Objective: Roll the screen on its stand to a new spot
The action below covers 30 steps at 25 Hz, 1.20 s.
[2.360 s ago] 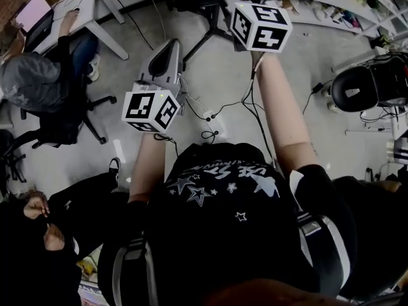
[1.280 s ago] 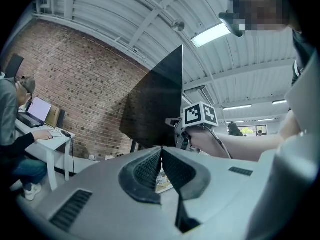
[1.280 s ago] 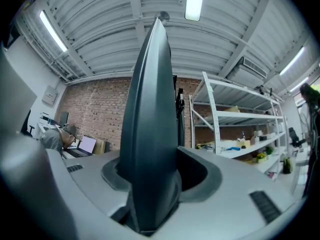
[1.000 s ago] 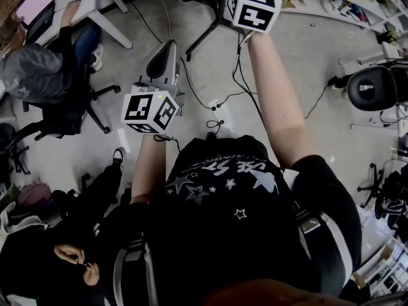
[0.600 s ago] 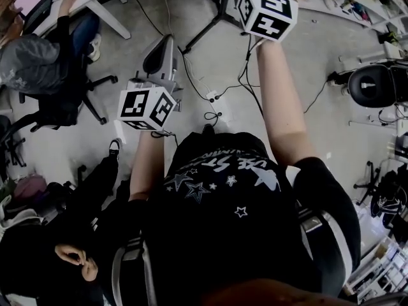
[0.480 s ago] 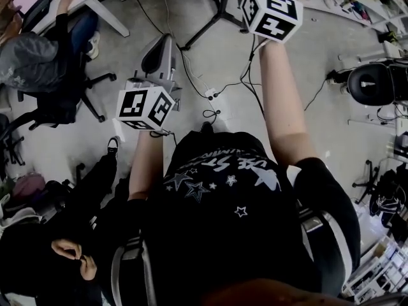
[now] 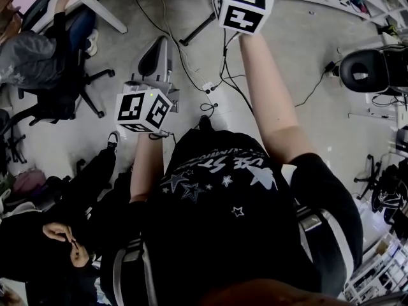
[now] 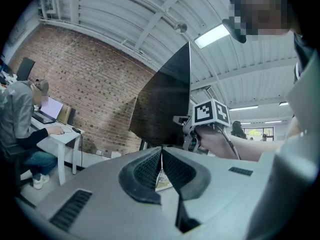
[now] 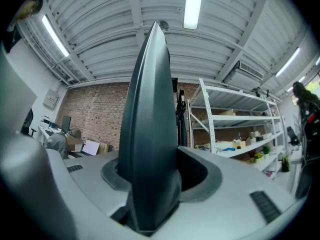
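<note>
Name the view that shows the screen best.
The left gripper view: it shows the screen as a broad dark panel, with the right gripper at its edge. The right gripper view sees only its edge between the jaws. The head view hardly shows it.

screen edge in right claw | left claw at 8 o'clock of it | seated person, desk at 10 o'clock

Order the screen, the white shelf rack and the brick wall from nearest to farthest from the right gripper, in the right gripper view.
1. The screen: centre, edge between the jaws.
2. The white shelf rack: right, behind the screen.
3. The brick wall: background, behind the rack.
</note>
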Motion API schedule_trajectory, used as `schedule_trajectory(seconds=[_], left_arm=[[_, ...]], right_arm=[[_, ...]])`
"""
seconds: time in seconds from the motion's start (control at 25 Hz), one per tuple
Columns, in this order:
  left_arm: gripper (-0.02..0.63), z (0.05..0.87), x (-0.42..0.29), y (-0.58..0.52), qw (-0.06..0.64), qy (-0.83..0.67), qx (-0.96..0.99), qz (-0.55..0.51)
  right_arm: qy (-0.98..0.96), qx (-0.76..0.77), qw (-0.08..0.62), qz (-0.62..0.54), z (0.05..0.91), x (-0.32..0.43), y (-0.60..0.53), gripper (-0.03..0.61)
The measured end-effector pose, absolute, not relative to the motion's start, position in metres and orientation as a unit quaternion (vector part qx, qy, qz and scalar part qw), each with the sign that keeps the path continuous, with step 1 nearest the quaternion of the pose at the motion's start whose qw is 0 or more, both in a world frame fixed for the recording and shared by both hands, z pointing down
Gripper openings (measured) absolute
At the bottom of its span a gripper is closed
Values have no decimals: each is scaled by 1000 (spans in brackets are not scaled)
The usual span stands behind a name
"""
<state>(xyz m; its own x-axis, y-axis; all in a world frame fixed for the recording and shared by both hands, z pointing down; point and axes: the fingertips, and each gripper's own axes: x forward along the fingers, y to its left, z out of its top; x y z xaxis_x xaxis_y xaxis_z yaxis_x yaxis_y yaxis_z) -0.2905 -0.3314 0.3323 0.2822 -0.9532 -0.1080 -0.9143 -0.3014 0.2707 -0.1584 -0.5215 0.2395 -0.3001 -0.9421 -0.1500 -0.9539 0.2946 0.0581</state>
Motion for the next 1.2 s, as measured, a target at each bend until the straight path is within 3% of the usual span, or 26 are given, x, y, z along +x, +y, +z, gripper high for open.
schedule_trajectory(seconds=[1.2], left_arm=[[11,325,-193,-254,77,-566,812,-122]], right_arm=[[818,-566,82,53,242,-27,-399,210]])
